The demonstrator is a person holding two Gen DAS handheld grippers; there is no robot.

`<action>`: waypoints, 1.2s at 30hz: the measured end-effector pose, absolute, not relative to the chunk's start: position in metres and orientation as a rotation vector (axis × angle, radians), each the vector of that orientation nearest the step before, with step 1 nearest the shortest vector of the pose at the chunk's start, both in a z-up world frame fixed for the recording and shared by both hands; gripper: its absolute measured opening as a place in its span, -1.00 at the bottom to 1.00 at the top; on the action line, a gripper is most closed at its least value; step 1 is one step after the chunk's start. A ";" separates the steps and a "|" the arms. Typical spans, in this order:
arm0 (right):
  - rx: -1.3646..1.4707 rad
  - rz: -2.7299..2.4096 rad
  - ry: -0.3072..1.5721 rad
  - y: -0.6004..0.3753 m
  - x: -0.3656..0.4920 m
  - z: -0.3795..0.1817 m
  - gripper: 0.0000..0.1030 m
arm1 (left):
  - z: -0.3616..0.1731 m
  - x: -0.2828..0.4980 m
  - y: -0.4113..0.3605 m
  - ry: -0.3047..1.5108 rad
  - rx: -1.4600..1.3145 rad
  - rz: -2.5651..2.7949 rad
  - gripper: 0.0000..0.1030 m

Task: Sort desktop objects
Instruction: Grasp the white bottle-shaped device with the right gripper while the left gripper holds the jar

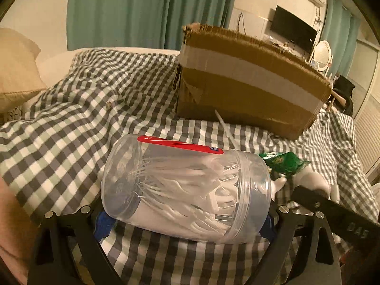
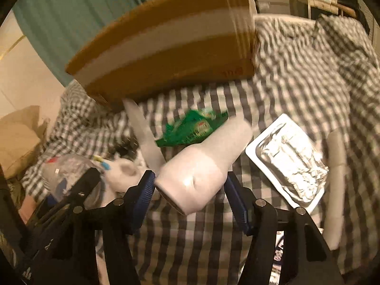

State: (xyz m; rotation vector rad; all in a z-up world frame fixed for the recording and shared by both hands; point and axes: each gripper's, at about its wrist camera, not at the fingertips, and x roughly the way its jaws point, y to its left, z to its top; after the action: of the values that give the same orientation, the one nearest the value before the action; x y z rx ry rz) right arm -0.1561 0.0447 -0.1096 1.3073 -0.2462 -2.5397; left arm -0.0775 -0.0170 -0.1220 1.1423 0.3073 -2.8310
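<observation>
Left claw [image 1: 185,211]: clamped across a clear plastic jar [image 1: 185,190] of white floss picks, jar lying sideways between the pads, raised off the bedspread.
Right claw [image 2: 190,190]: blue pads on both flanks of a white bottle [image 2: 201,166], tilted, neck pointing away; looks gripped and lifted, though blur hides the exact contact.
Why held so: both items likely bound for the cardboard box [image 1: 249,83], which stands just behind them.
Still loose: green packet [image 2: 192,128], foil-topped white tray [image 2: 287,161], long white plastic strip [image 2: 144,133].
Surface: a bed under a rumpled checked bedspread [image 1: 83,99], no desk.
Room: green curtain [image 1: 147,7], wall television [image 1: 293,32], round mirror [image 1: 323,52].
</observation>
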 end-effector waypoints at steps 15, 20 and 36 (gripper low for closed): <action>1.205 -2.583 -0.125 0.051 -0.115 -0.086 0.06 | -0.096 -0.049 -0.006 0.229 1.099 -2.867 0.86; 1.193 -2.602 -0.013 0.051 -0.124 -0.093 0.24 | -0.107 -0.054 -0.006 0.220 1.140 -2.854 0.86; 1.433 -2.450 -0.169 0.023 -0.145 -0.144 0.72 | -0.125 -0.070 -0.027 0.351 1.177 -2.777 0.86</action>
State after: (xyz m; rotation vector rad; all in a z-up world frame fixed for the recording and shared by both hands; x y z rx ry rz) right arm -0.1452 0.0226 -0.1441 1.4328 -0.1689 -2.4504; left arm -0.0697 -0.0274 -0.1252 1.1772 0.3515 -2.7774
